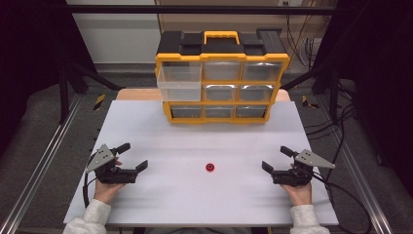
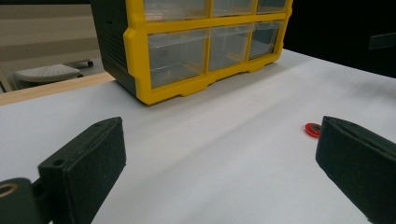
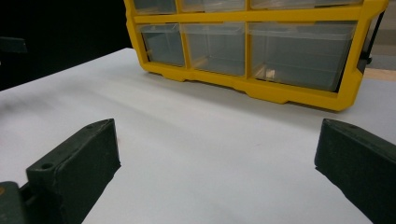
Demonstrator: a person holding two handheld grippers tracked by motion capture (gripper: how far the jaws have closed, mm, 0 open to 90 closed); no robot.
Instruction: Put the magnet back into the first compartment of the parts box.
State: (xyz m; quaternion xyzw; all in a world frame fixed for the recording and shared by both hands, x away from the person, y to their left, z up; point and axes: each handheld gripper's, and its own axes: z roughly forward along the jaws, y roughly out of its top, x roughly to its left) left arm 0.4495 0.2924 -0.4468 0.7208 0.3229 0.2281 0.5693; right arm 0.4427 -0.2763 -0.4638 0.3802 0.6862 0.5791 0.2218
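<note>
We see a white table (image 1: 146,126) on grey floor (image 1: 44,112), pale wall (image 1: 117,34) behind, dark sides.

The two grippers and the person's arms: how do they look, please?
Left gripper and right gripper are black, each with two flat rectangular jaws, a grey three-cornered plate on top and a trailing black cable. The person wears light grey knitted sleeves.

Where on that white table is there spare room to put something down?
Plenty: the wide bare stretch between the yellow drawer cabinet and the small red ring, plus the strips beside each set of tongs, left and right. Only the far edge of the table is crowded.
</note>
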